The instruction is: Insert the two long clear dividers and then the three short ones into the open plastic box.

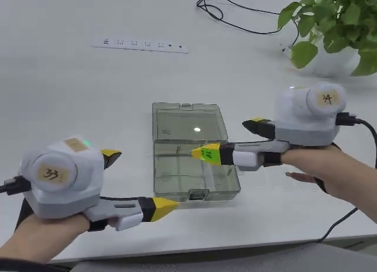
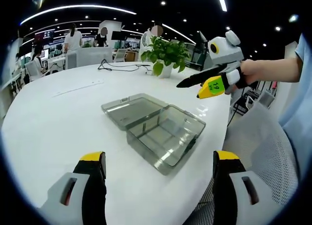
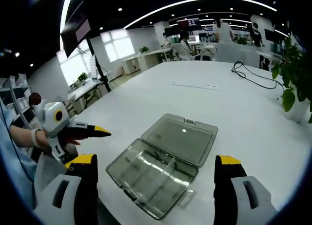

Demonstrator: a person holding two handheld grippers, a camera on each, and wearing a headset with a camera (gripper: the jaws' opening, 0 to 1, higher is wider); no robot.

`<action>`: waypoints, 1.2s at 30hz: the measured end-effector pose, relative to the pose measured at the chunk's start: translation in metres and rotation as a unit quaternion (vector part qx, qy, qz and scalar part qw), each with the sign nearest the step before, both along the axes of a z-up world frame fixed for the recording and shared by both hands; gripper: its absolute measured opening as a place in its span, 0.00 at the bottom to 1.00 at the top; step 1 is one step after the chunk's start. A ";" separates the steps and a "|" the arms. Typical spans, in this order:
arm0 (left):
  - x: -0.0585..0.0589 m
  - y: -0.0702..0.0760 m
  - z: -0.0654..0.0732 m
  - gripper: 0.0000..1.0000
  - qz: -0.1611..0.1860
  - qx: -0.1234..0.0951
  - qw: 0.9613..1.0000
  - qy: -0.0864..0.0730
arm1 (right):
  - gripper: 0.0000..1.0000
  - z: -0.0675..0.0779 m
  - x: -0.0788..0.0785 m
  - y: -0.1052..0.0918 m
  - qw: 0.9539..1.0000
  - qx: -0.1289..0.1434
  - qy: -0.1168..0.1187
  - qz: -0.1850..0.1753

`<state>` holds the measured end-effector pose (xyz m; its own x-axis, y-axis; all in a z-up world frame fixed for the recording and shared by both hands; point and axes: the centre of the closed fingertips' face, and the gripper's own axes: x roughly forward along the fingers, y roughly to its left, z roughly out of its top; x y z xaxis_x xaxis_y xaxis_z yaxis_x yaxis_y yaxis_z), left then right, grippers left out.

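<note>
- Plastic box (image 1: 194, 141): smoky-clear and rectangular, lying open on the white desk (image 1: 70, 95) at the centre of the head view.
- Lid (image 1: 188, 123): folded back flat, in the box's upper half.
- Base (image 1: 160, 181): the lower half, with a latch tab on its bottom edge.
- Clear dividers (image 3: 155, 165): upright inside the base, splitting it into compartments; I cannot tell how many.

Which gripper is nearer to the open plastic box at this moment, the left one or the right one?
Right, as it seems. The right gripper hangs with its open jaws over the open plastic box; the left gripper, also open, is off its near left corner.
</note>
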<state>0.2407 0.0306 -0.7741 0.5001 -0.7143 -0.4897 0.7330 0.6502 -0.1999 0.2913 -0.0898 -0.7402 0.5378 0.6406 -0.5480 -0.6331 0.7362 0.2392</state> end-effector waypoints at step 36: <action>0.014 0.135 -0.062 0.77 0.130 0.192 0.959 0.162 | 1.00 -0.015 -0.055 -0.065 0.998 0.023 -0.046 0.022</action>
<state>0.2543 0.1657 -0.8359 0.4138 -0.3220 -0.8515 0.4747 0.8744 -0.0999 0.2364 -0.1550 -0.7553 0.5553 0.6879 -0.4673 -0.6849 0.6970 0.2121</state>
